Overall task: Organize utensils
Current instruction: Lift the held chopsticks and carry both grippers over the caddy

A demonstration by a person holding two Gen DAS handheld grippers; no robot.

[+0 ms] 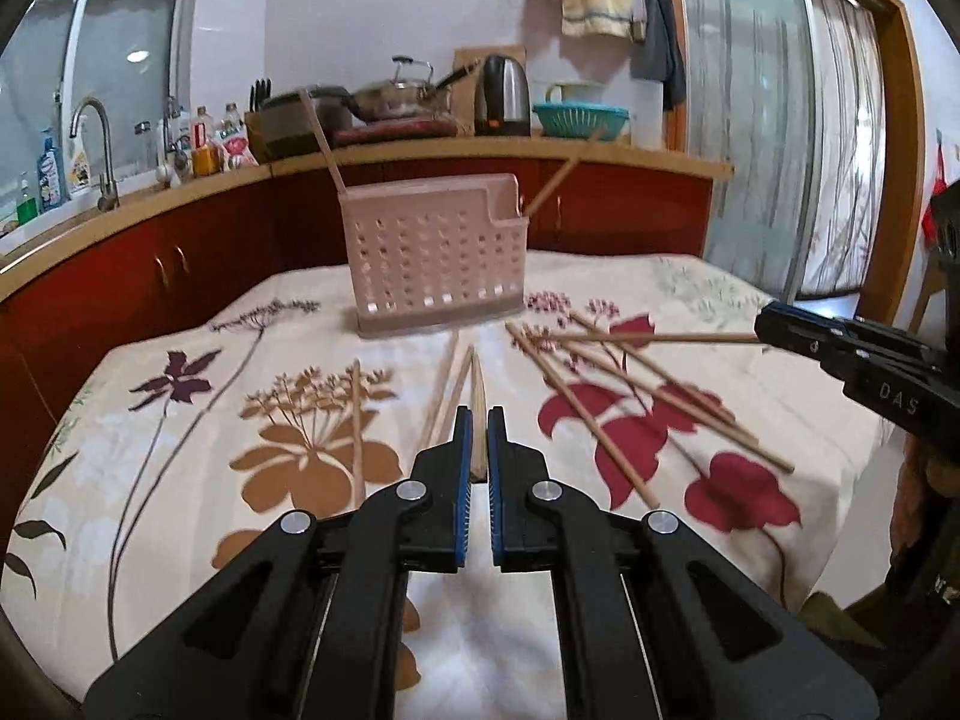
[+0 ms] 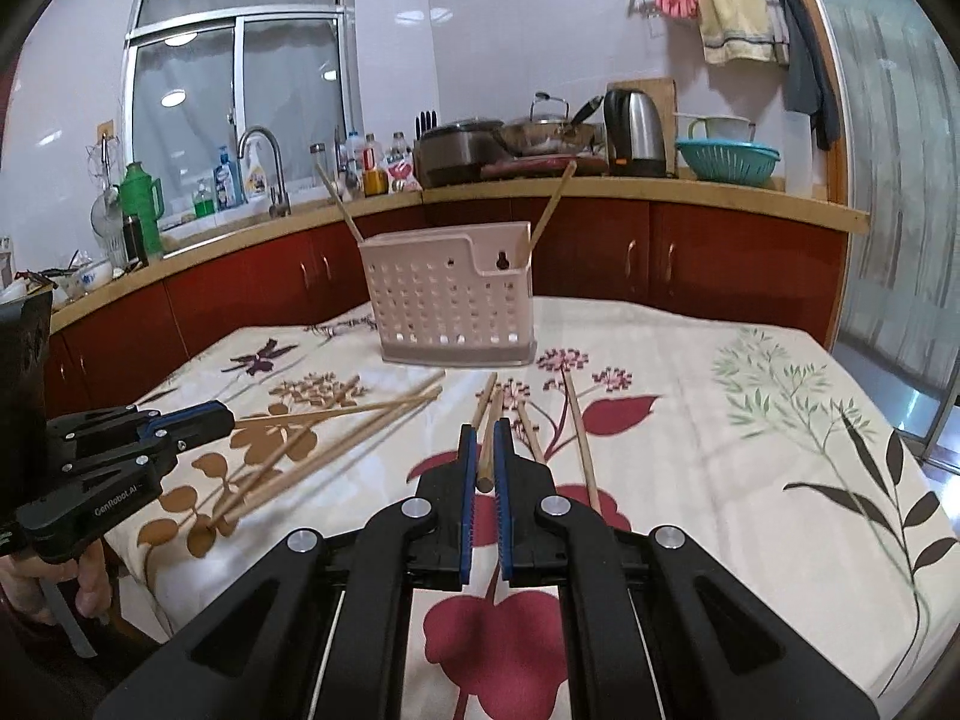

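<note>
On the table with the flowered cloth (image 1: 180,420) we found a pink perforated utensil holder (image 1: 432,252) standing upright near the far edge, with one chopstick leaning out of its left end (image 1: 324,138) and another out of its right compartment (image 1: 558,177). Loose chopsticks lay scattered on the cloth in front of it: a group fanned across the red flowers (image 1: 600,420) and a few more on the brown flowers (image 1: 357,414).

We saw the left gripper (image 1: 479,420) with its blue-padded jaws pressed together on a single chopstick (image 1: 478,396), which pointed forward toward the holder. In the right wrist view that same gripper came in from the left, its chopstick reaching out over the cloth.

The right gripper (image 2: 486,438) was likewise pinched on one chopstick (image 2: 487,450), the round butt end showing between its pads. From the left wrist view we could see this stick (image 1: 660,337) sticking out sideways from the gripper's tip, clear of the cloth.

Behind the table ran a counter with red cabinets (image 2: 600,252), a sink tap (image 2: 264,168) and a kettle (image 2: 633,123).
</note>
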